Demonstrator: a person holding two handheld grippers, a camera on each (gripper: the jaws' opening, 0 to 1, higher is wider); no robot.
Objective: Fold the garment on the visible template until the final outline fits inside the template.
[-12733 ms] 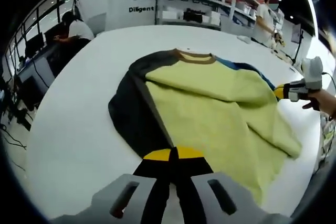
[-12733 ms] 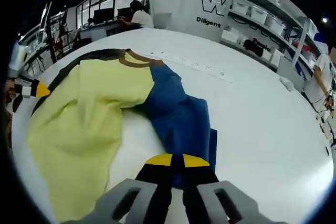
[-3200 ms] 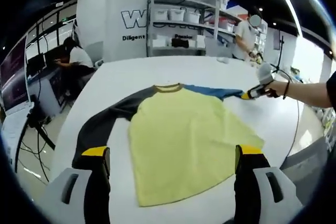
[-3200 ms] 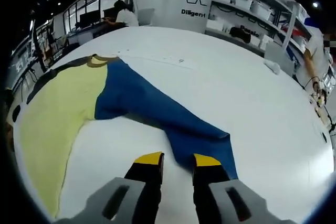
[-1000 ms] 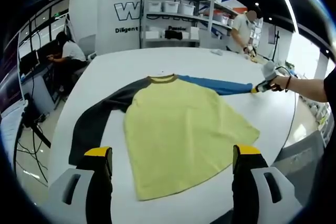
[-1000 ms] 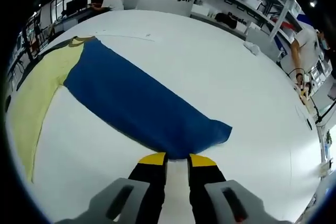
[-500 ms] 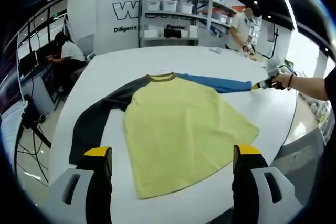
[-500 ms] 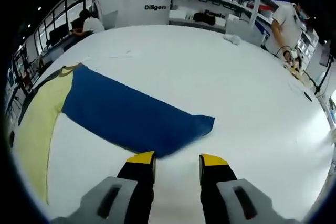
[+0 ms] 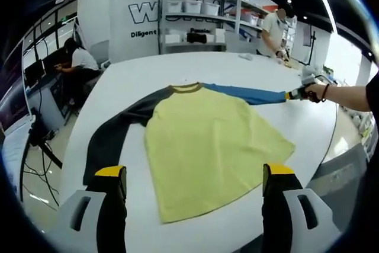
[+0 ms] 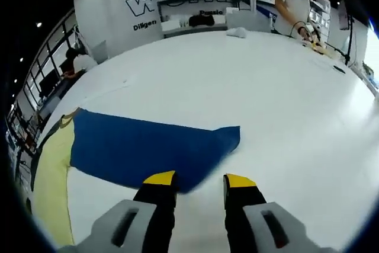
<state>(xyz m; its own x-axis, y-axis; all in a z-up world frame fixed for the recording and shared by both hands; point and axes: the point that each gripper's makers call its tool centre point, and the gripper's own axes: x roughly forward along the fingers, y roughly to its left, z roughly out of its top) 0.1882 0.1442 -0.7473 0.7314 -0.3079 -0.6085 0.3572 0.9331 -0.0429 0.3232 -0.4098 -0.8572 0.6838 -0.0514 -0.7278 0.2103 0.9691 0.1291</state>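
Observation:
The garment lies spread flat on the white table [image 9: 118, 87]. It has a yellow body [image 9: 207, 140], a black sleeve [image 9: 112, 137] at the left, a brown collar [image 9: 186, 87] and a blue sleeve [image 9: 249, 94] stretched out to the right. My left gripper [image 9: 194, 173] hangs above the table's near edge, open wide, with the yellow hem between and beyond its jaws. A hand holds my right gripper [image 9: 294, 93] at the blue cuff. In the right gripper view that gripper [image 10: 199, 180] is open, and the blue sleeve [image 10: 148, 145] lies flat just ahead of its left fingertip [image 10: 160, 178].
Shelves with white bins [image 9: 195, 16] stand behind the table. One person [image 9: 278, 25] works at the far right and another [image 9: 83, 60] sits at a desk on the left. A small white cloth [image 10: 238, 31] and cables [image 10: 314, 39] lie at the table's far side.
My right gripper has let go of the blue cuff and stays open; the sleeve now rests flat. My left gripper has stayed open above the hem, barely moving.

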